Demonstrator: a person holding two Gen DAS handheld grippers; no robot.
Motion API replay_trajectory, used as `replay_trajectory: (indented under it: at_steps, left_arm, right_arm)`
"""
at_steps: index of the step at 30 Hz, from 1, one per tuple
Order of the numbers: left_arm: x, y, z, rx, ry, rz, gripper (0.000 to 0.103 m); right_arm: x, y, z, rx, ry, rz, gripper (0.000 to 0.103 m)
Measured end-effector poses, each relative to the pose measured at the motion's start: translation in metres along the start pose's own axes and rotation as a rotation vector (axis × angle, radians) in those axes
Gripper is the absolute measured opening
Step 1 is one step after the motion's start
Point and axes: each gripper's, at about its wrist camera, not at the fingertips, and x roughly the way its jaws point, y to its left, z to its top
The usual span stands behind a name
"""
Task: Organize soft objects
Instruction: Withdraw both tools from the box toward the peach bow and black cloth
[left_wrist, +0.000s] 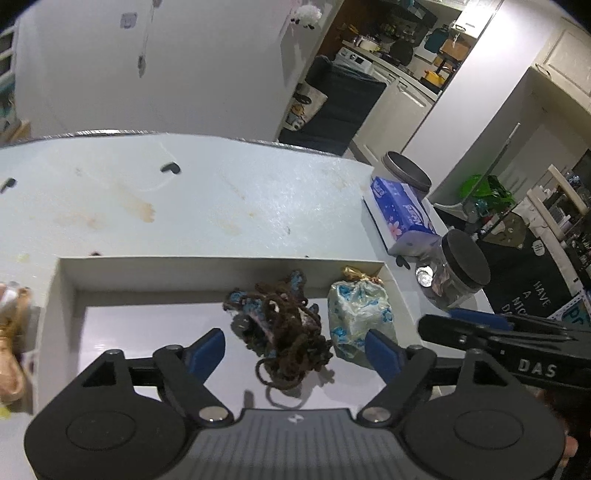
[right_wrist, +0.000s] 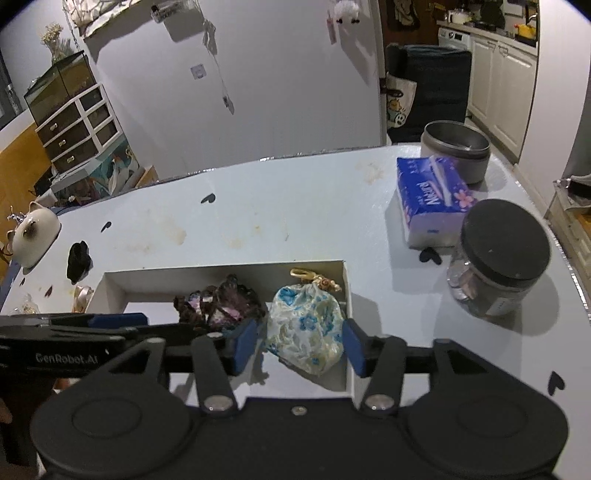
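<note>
Inside the white box (left_wrist: 66, 280), a brown yarn tangle (left_wrist: 284, 325) is framed by the wide left gripper (left_wrist: 295, 350); at three o'clock, a floral pouch (right_wrist: 304, 328) is straddled, untouched, by the half-spread right gripper (right_wrist: 301, 347).

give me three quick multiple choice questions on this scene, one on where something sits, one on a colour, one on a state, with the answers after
1. Where does the floral pouch lie?
A. inside the white box, beside the dark crochet bundle
B. on top of the tissue pack
C. inside the glass jar

2. What colour is the jar lid?
A. red
B. black
C. white

3. How do the right gripper jaws stand?
A. clamped on the tissue pack
B. shut with nothing between them
C. open, with the pouch between them but not pressed

Answers:
1 A, both soft things rest on the box floor, the pouch at its right end.
2 B, the lid on the glass jar is flat black.
3 C, both blue pads stand clear of the pouch's sides.
</note>
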Motion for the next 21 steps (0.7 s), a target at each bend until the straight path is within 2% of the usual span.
replay_trajectory:
  at_steps: [5, 11, 16, 21]
  left_arm:
    - [-0.024, -0.004, -0.005, 0.019, -0.032, 0.050, 0.095]
    - [-0.049, -0.009, -0.014, 0.038, -0.066, 0.104, 0.103]
    - [-0.069, -0.011, -0.024, 0.040, -0.088, 0.137, 0.103]
    - [-0.086, -0.011, -0.035, 0.037, -0.106, 0.159, 0.103]
  right_arm:
    - [-0.024, 0.000, -0.005, -0.018, -0.045, -0.034, 0.074]
    - [-0.048, 0.003, -0.013, -0.031, -0.086, -0.070, 0.089]
    - [-0.064, 0.005, -0.022, -0.037, -0.102, -0.120, 0.095]
    - [-0.080, 0.008, -0.033, -0.043, -0.125, -0.124, 0.100]
